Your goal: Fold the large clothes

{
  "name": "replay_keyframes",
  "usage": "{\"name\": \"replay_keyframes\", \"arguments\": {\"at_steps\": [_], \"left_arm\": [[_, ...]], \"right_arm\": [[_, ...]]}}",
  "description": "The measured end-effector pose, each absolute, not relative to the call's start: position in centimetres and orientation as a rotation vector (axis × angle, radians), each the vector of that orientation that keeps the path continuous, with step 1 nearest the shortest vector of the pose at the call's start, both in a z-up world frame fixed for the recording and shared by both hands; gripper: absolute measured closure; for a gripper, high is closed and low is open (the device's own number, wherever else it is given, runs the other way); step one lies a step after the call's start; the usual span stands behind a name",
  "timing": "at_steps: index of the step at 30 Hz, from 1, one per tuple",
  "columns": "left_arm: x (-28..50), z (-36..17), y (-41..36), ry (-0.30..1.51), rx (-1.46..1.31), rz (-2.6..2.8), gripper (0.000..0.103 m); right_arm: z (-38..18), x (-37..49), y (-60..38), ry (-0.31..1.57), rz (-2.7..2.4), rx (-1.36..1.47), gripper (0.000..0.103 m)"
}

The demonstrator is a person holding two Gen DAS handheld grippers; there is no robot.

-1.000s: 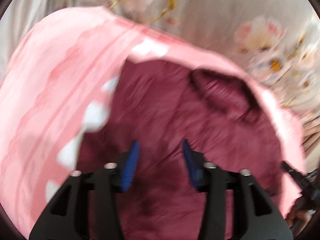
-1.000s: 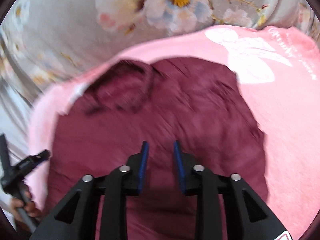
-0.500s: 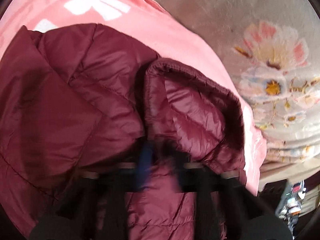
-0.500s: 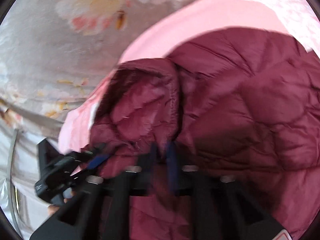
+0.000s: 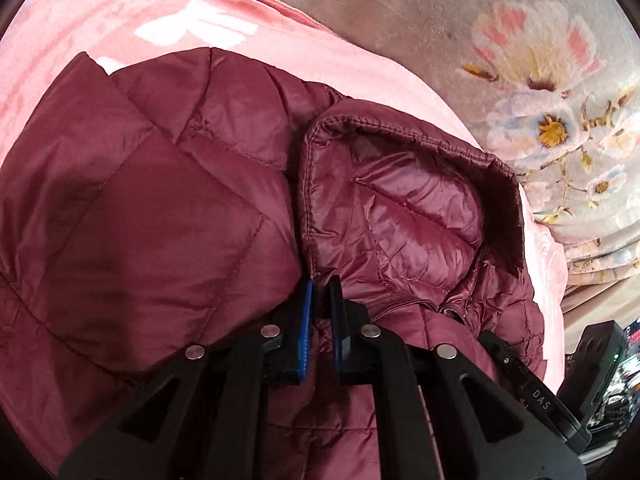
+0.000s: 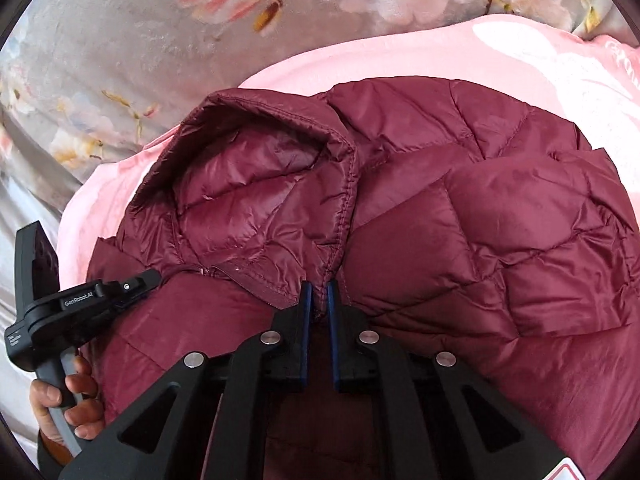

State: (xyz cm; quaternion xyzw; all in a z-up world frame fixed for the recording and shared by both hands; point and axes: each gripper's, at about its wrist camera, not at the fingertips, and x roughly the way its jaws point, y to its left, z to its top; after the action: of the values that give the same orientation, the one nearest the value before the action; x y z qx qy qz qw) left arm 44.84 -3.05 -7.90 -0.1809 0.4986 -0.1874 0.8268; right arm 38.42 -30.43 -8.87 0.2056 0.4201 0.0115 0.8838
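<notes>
Jacket: a dark red quilted puffer jacket (image 5: 168, 216) lay bunched on a pink blanket (image 5: 120, 12), its hood (image 5: 404, 216) open and facing up
Left gripper: the left gripper (image 5: 320, 292) had its fingers nearly together, clamped on a fold of the jacket at the base of the hood's stitched rim
Right gripper: the right gripper (image 6: 317, 294) had its fingers drawn close, pinching the jacket fabric where the hood's edge met the body
Left hand: in the right wrist view a hand (image 6: 66, 400) gripped the handle of the other tool at the lower left, beside the jacket's edge
Hood edge: the piped rim (image 6: 280, 116) curved up and around the hood opening, standing clear of the blanket
Blanket edge: the pink blanket's border ran beyond the jacket on the far side, showing a band of bare pink (image 6: 400, 60) between jacket and bedspread
Open room: a grey flowered bedspread (image 6: 100, 40) stretched past the blanket on the far and outer sides
Inside the hood: only its own shiny quilted lining (image 5: 420, 200) showed
</notes>
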Motion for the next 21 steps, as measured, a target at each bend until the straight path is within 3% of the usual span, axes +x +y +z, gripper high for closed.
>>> {"name": "replay_keyframes", "arguments": {"at_steps": [5,9,11,16,21], "left_arm": [[44.4,-7.6,-3.5,1.025,-0.345,-0.397,0.093],[43.4,-4.8,-1.9,0.994,-0.339,-0.404,0.092],[43.8,-2.1,-1.1,0.935,-0.322,-0.398,0.092],[49.4,1.6,-1.4,0.900,-0.394,-0.350,0.091],[55.0,-0.6,-3.3,0.978,-0.474,-0.333,0.091]], "right_arm": [[-8.4,38.2,-30.6,0.898,0.032,0.435,0.097],[-5.4,36.4,-32.0,0.861,0.020,0.467,0.086],[-3.4,36.6,-32.6,0.809,0.013,0.468,0.086],[-0.8,42.0,-35.3,0.695,0.007,0.590,0.086],[-2.7,47.4,-33.4,0.746,-0.001,0.542,0.086]]}}
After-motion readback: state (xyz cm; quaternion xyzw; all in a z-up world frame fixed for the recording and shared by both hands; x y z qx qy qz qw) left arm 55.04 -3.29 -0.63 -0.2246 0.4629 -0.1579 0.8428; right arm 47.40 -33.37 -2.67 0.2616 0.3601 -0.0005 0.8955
